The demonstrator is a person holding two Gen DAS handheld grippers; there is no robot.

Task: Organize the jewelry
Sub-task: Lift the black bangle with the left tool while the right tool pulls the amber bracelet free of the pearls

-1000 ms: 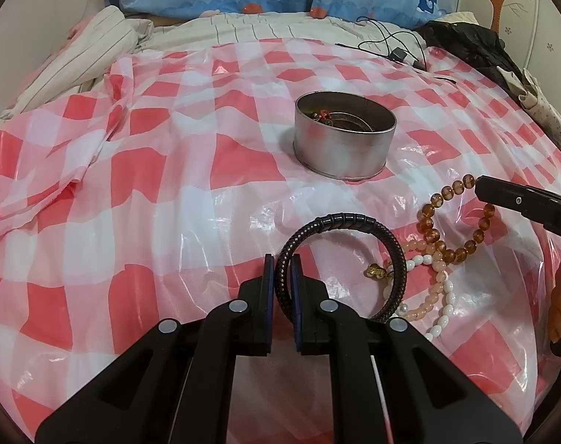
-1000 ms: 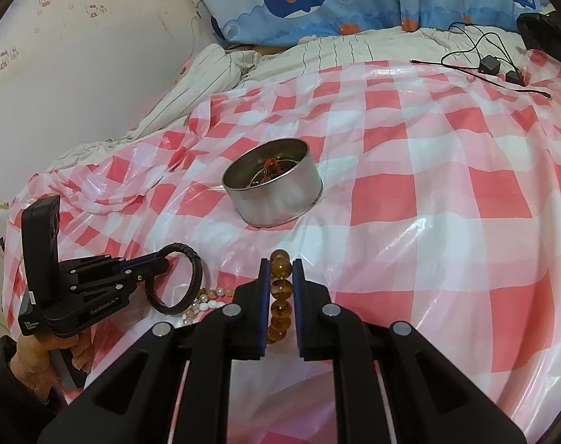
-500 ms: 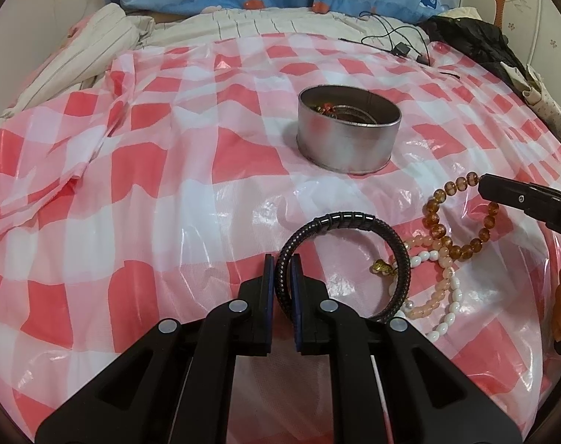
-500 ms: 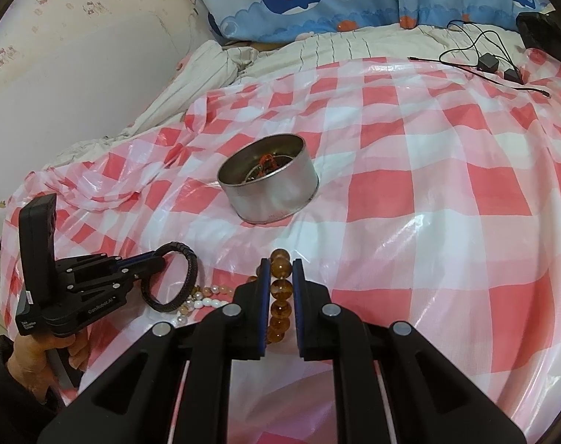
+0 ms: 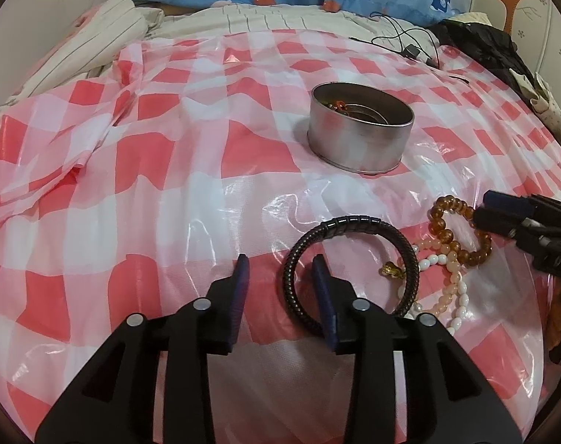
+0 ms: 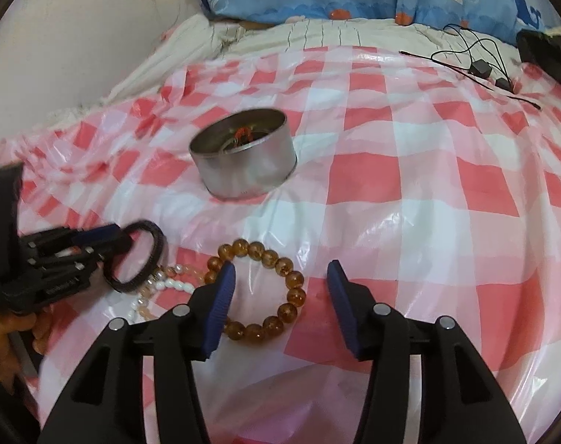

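A: What is the left gripper [image 5: 280,270] doing with the black braided bracelet [image 5: 354,259]?

B: Its jaws are opening. The near side of the bracelet lies between them, close to the right pad, but I see no pressing on it. The lowest part of the ring is hidden behind that finger.

A: And the right gripper [image 6: 280,277]?

B: Its jaws are opening also. The amber bead bracelet [image 6: 265,285] lies on the red and white checked sheet [image 6: 409,192] between the fingers, and part of it goes behind the left pad. It looks free, not clamped.

A: What lies between the two bracelets?

B: A strand of white and pink beads [image 5: 450,277], with a small gold piece [image 5: 391,269] just beside the black bracelet. The strand is partly under the bracelet, so I cannot follow its whole shape.

A: Where is the metal tin [image 5: 360,131]?

B: Further back on the sheet, well apart from the bracelets. Something red and some metal things are inside, but they are too small to name.

A: Is the person visible?

B: Only a hand [image 6: 6,336] at the edge, cut off and blurred
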